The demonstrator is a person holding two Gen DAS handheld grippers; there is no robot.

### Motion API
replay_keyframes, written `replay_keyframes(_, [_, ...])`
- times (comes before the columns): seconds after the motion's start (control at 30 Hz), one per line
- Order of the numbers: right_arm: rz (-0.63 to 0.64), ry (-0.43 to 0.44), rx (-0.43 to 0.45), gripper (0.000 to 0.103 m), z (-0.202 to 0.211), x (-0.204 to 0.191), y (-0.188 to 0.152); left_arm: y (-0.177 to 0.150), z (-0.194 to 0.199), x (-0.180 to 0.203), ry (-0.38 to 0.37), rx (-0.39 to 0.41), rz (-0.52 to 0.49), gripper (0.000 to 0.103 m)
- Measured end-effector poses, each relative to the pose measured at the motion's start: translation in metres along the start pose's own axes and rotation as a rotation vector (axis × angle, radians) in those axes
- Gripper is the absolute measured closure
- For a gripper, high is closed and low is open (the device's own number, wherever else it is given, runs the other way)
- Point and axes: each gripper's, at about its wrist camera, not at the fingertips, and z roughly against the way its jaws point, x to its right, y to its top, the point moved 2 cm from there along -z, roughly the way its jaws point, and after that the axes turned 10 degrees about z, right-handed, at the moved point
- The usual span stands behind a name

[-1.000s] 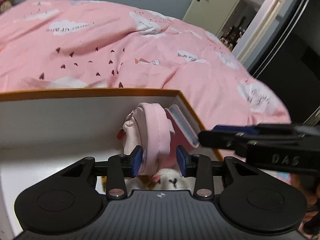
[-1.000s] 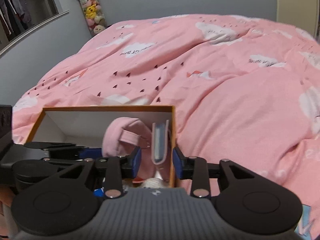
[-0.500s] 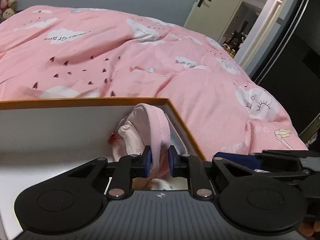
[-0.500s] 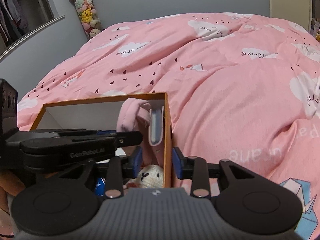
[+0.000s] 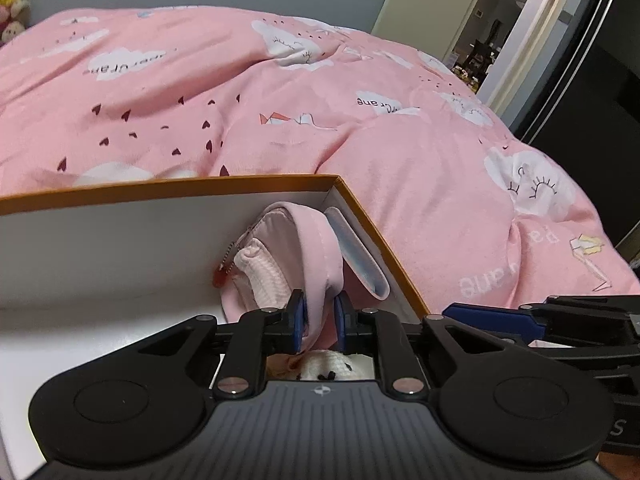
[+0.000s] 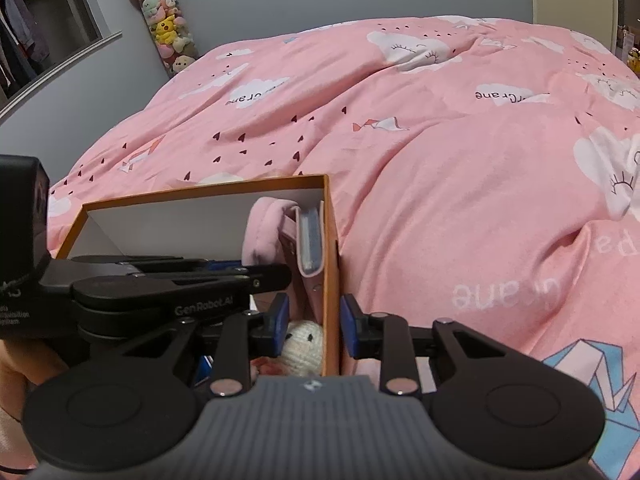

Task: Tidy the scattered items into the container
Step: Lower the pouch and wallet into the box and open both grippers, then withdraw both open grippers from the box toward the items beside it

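An orange box (image 5: 160, 188) with white inside walls sits on the bed. Inside it a pink cap (image 5: 316, 248) leans beside a pink wallet (image 5: 360, 252) that stands against the right wall. A white knitted toy (image 6: 302, 344) lies on the bottom. My left gripper (image 5: 320, 322) is shut on a fold of the cap's pink fabric. In the right wrist view it reaches in from the left across the cap (image 6: 260, 236). My right gripper (image 6: 314, 322) is open and straddles the box's right wall (image 6: 330, 280), one pad inside and one outside. The wallet (image 6: 310, 236) lies just ahead of it.
A rumpled pink duvet (image 6: 440, 160) with cloud prints surrounds the box. A column of plush toys (image 6: 168, 28) stands in the far left corner. A doorway (image 5: 480, 40) and a dark cabinet (image 5: 580, 100) are at the right. A hand (image 6: 16, 364) shows at the lower left.
The left jaws have closed on the cap's fabric. The right gripper has drawn back from around the wallet and now straddles the box wall. Its jaws stand a little narrower.
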Motion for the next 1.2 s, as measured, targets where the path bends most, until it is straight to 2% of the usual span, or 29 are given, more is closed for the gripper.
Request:
replay_keyframes(0.13, [0.0, -0.011, -0.009, 0.07, 0.0, 0.001, -0.001, -0.001, 0.005, -0.001, 0.021, 0.02, 0.015, 0.079])
replay_keyframes(0.3, [0.009, -0.018, -0.004, 0.066, 0.004, -0.005, -0.002, -0.003, 0.014, -0.002, 0.063, 0.041, 0.006, 0.06])
replay_keyframes(0.33, [0.009, -0.021, -0.005, 0.065, 0.005, -0.005, -0.002, -0.003, 0.016, -0.003, 0.069, 0.047, 0.009, 0.05])
replay_keyframes(0.37, [0.008, -0.025, -0.006, 0.063, 0.006, -0.005, -0.002, -0.003, 0.018, -0.004, 0.071, 0.055, 0.015, 0.048])
replay_keyframes(0.57, [0.014, -0.047, -0.005, 0.058, 0.014, -0.009, -0.004, -0.004, 0.033, -0.005, 0.045, 0.086, 0.03, 0.046])
replay_keyframes(0.87, [0.021, -0.063, 0.024, 0.057, 0.034, -0.015, -0.007, -0.008, 0.071, -0.008, 0.038, 0.135, 0.029, 0.045])
replay_keyframes(1.0, [0.02, -0.053, 0.043, 0.057, 0.043, -0.022, -0.01, -0.012, 0.092, -0.012, 0.052, 0.169, 0.044, 0.045])
replay_keyframes(1.2, [0.045, -0.017, 0.078, 0.048, 0.059, -0.039, -0.015, -0.021, 0.125, -0.008, 0.075, 0.241, 0.022, 0.045])
